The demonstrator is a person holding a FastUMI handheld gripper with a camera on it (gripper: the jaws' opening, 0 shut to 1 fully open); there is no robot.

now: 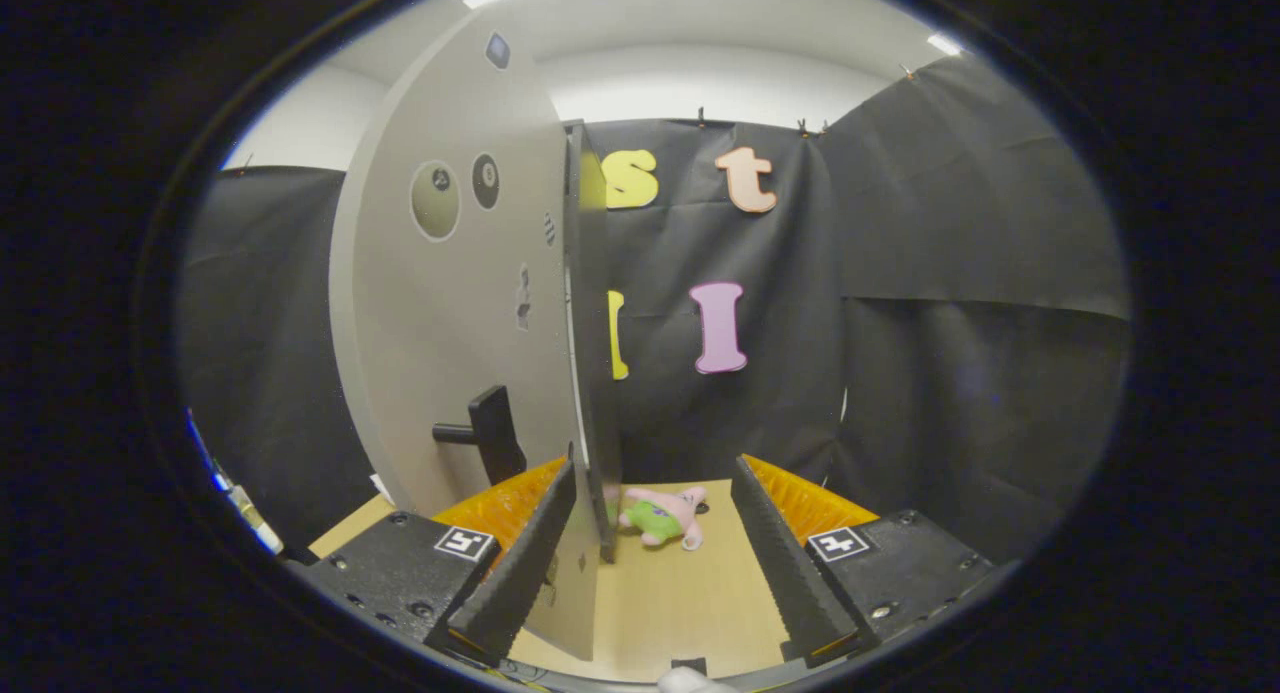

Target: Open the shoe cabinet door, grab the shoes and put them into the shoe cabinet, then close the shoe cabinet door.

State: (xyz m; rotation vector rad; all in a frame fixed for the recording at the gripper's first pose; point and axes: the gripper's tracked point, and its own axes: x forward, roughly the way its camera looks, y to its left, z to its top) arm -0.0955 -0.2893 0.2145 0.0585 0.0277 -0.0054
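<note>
The grey cabinet door [450,353] stands swung out, and I see it almost edge-on. Round stickers mark its face, and a black handle [490,433] sticks out low on that face. My gripper [656,468] is open, and the door's thin free edge [590,453] runs down between the fingers. That edge lies right against the inner side of the left finger [525,563], while the right finger [785,553] stands well clear of it. A small pink and green plush item [665,515] lies on the wooden surface [670,603] just beyond the fingertips.
Black cloth walls close the booth behind and to the right, close past the plush item. The door panel blocks the whole left side. Light wooden surface runs between the fingers and toward the back wall.
</note>
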